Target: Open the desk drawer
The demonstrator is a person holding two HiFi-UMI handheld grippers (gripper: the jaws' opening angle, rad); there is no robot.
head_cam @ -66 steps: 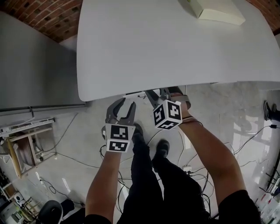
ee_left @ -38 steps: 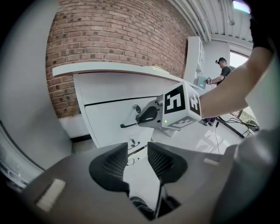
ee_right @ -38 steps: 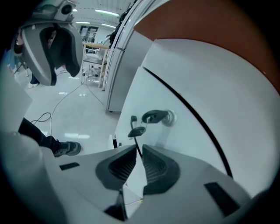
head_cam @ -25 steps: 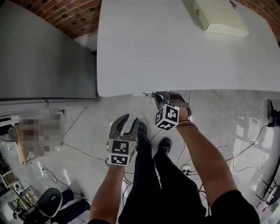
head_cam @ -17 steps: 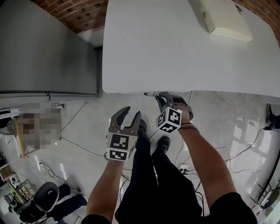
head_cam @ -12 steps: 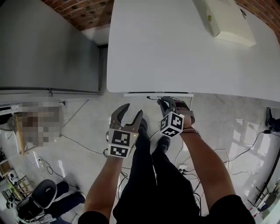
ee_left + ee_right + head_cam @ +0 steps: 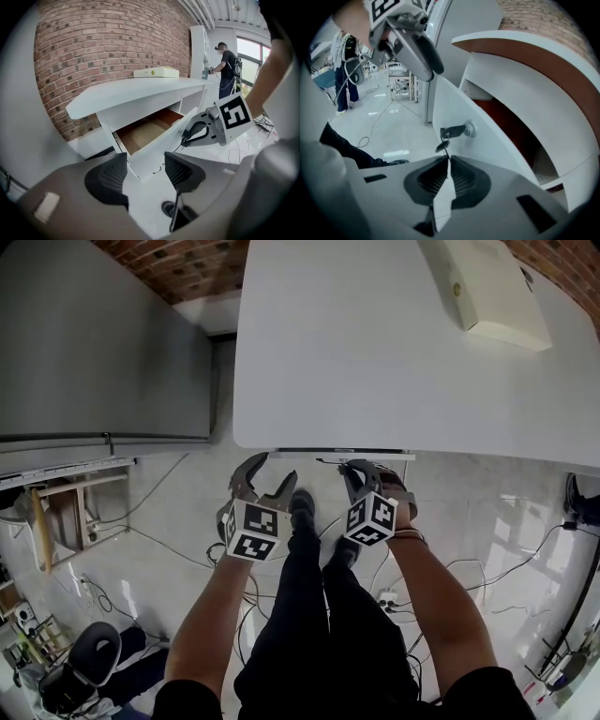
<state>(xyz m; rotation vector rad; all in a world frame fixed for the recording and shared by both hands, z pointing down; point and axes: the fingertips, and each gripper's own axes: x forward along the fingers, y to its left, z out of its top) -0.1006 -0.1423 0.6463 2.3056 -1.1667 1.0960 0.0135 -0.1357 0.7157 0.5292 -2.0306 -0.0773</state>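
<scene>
The desk drawer (image 7: 151, 137) stands pulled out beneath the desk top (image 7: 375, 352); my right claw (image 7: 446, 161), just closing, pinches the key (image 7: 440, 146) dangling from its lock (image 7: 468, 128), my left claw (image 7: 145, 165), just opening wide, holds nothing

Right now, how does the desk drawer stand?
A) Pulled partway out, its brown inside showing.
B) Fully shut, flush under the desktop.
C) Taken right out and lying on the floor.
A: in the left gripper view the drawer juts out from under the desktop with its brown bottom open to view, and the right gripper view shows a key in its front lock.
</scene>
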